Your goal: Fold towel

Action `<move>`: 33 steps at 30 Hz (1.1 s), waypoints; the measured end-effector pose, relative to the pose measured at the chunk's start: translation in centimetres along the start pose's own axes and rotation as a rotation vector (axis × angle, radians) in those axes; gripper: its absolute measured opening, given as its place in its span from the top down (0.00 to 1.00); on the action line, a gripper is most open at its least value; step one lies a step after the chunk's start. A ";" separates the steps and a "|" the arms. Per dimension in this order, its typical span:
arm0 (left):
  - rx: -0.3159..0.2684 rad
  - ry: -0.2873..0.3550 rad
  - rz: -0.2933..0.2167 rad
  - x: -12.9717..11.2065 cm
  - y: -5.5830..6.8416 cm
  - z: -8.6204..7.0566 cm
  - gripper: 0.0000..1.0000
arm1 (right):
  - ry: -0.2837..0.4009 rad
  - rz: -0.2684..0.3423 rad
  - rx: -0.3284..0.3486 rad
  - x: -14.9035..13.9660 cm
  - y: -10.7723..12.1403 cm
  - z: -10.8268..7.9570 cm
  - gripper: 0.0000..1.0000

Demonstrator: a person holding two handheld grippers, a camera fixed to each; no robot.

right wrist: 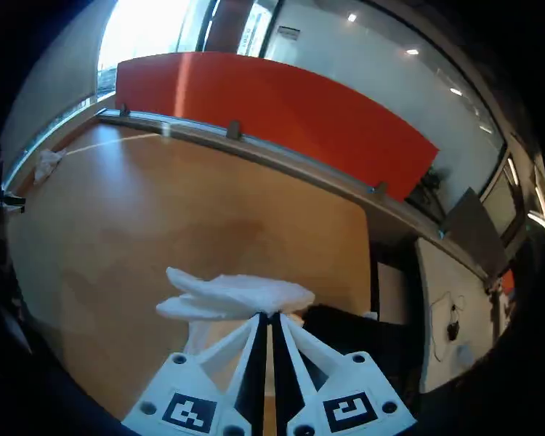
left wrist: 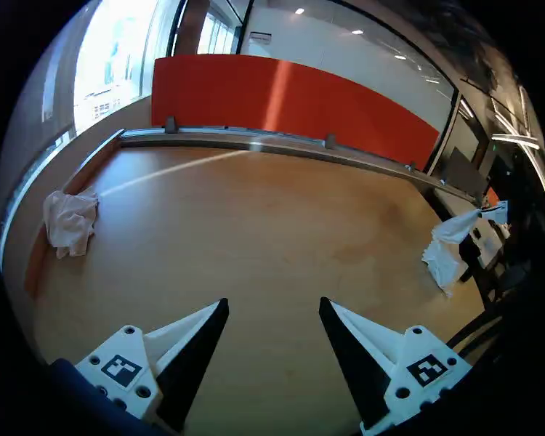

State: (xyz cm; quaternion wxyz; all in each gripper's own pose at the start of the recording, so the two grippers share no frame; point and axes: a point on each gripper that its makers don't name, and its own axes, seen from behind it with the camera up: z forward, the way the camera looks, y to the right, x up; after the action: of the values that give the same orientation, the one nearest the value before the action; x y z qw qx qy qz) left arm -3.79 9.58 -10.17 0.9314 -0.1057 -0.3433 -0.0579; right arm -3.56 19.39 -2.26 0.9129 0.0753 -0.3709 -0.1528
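Observation:
A white towel (right wrist: 232, 294) hangs bunched from my right gripper (right wrist: 269, 317), whose fingers are shut on its edge, above the wooden table (right wrist: 163, 218) near its right end. In the left gripper view the same towel (left wrist: 445, 251) dangles at the table's right edge. My left gripper (left wrist: 273, 301) hovers open over the bare middle of the table (left wrist: 258, 232), with nothing between its fingers. A second white towel (left wrist: 69, 221) lies crumpled at the table's far left corner, small in the right gripper view as well (right wrist: 46, 163).
An orange divider panel (left wrist: 287, 102) stands behind a metal rail (left wrist: 272, 142) along the table's back edge. Windows are at the left. Right of the table are another desk (right wrist: 454, 312) with cables and dark monitors (left wrist: 465, 171).

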 end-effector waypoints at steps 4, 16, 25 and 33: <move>-0.002 -0.004 0.005 -0.2 0.1 -0.1 0.08 | -0.036 0.036 -0.011 -2.8 0.2 -0.1 0.96; -0.006 -0.011 0.020 -0.8 0.4 -0.4 0.08 | -0.137 0.102 -0.045 -8.9 1.0 1.1 0.96; 0.002 -0.016 0.028 -1.3 0.4 -0.6 0.08 | -0.186 0.162 -0.069 -11.5 1.8 2.8 0.96; 0.011 -0.020 0.033 -1.5 0.2 -0.7 0.08 | -0.227 0.191 -0.075 -13.8 1.8 3.9 0.96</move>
State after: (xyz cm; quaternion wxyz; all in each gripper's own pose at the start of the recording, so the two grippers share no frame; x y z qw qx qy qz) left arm -4.45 9.62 -11.67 0.9293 -0.1067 -0.3513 -0.0397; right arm -15.26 25.58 -8.06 0.8777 -0.0124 -0.4712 -0.0866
